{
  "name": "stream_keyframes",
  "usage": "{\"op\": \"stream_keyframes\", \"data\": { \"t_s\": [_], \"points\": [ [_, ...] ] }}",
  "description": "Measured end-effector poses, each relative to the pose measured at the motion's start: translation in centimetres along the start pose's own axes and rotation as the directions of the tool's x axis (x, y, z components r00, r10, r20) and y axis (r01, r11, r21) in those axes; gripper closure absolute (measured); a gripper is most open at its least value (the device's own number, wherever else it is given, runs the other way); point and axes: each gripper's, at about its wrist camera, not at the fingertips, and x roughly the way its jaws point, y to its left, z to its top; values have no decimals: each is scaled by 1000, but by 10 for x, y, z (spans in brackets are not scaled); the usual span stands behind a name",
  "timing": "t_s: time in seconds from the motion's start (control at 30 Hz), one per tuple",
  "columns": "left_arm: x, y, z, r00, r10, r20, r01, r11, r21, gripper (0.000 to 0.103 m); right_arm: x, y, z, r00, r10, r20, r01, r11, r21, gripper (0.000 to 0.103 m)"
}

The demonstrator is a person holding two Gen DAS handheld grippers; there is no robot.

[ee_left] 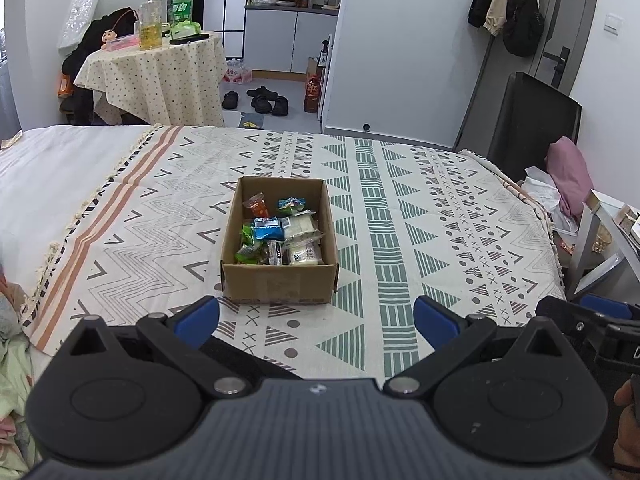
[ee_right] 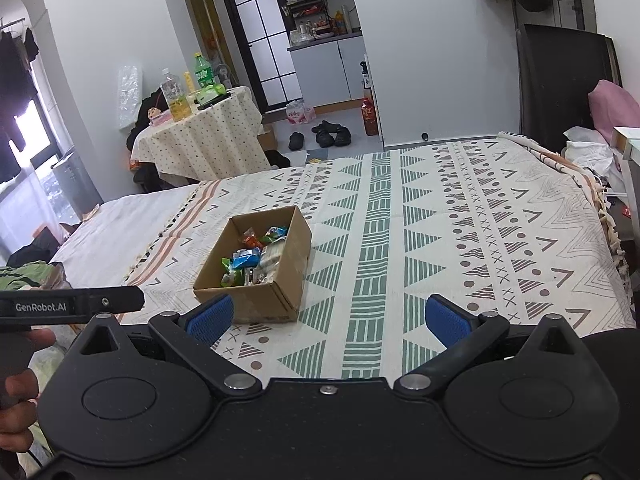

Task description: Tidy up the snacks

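Note:
A brown cardboard box [ee_left: 276, 284] sits on the patterned bedspread [ee_left: 400, 220], holding several wrapped snacks [ee_left: 280, 236] in green, blue, orange and white. My left gripper [ee_left: 316, 320] stands open just in front of the box, nothing between its blue pads. In the right wrist view the same box [ee_right: 260, 304] lies ahead and to the left, with the snacks [ee_right: 252, 256] inside it. My right gripper [ee_right: 328, 316] is open and holds nothing; its left pad [ee_right: 210, 316] overlaps the box's near corner in the picture. The left gripper's body [ee_right: 72, 306] shows at the left edge.
A small table with a dotted cloth [ee_left: 156, 76] carries bottles beyond the bed. Shoes [ee_left: 264, 100] lie on the floor by the kitchen. A black chair back [ee_left: 532, 120] and pink cloth [ee_left: 568, 176] stand at the bed's right side. A hand [ee_right: 20, 384] grips a handle.

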Motion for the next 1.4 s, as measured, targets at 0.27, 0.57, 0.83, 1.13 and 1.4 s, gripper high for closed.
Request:
{"op": "stream_keyframes", "data": {
  "t_s": [0.27, 0.57, 0.83, 1.13, 1.4],
  "points": [
    [0, -1, 0, 1000, -8, -5, 8, 1000, -1, 0, -2, 2, 1, 1000, 5, 1, -5, 1000, -11, 0],
    [0, -3, 1, 1000, -8, -10, 8, 1000, 2, 0, -3, -1, 2, 1000, 6, 2, -6, 1000, -3, 0],
    [2, -8, 4, 1000, -12, -14, 12, 1000, 9, 0, -4, -3, 3, 1000, 10, 6, -10, 1000, -4, 0],
    [3, -11, 5, 1000, -13, -18, 13, 1000, 12, 0, -5, -2, 7, 1000, 10, 11, -10, 1000, -4, 0],
    [4, -15, 6, 1000, -12, -22, 12, 1000, 15, 0, -7, -2, 10, 1000, 11, 14, -11, 1000, -3, 0]
  ]
}}
